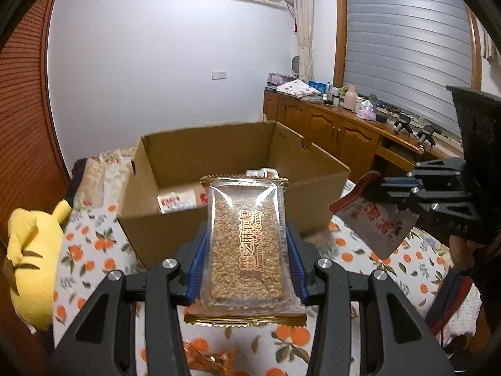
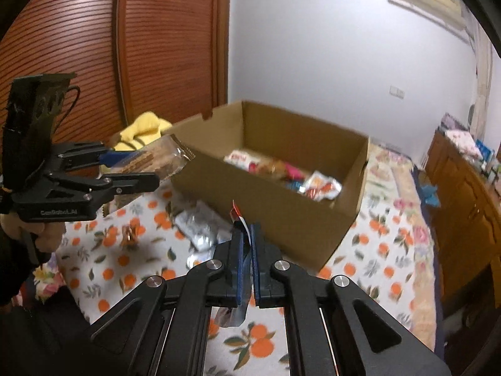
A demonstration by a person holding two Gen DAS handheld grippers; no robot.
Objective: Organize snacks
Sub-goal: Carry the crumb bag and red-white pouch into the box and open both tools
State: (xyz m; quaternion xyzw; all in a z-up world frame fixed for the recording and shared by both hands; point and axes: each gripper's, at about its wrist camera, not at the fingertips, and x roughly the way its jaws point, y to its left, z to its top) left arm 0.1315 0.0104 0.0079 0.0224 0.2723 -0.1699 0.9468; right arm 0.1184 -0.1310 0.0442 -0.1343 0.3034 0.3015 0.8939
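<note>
Orange-print bedspread (image 1: 360, 250) bearing cardboard box (image 1: 219, 219); left gripper (image 1: 247, 260) is pinching sesame candy bar (image 1: 247, 244), right gripper (image 2: 247, 263) pinching red pouch (image 1: 375, 222), both nearing box. Next: carry over rim, release.

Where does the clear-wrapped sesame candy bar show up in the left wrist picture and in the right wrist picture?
Left wrist view: the clear-wrapped sesame candy bar fills the lower centre, clamped flat between the left claw fingers.
Right wrist view: the same bar sits at the left edge, seen edge-on in that claw, above the orange-print cloth.
Shared landmark: the open brown cardboard box, just beyond the bar in both.
</note>
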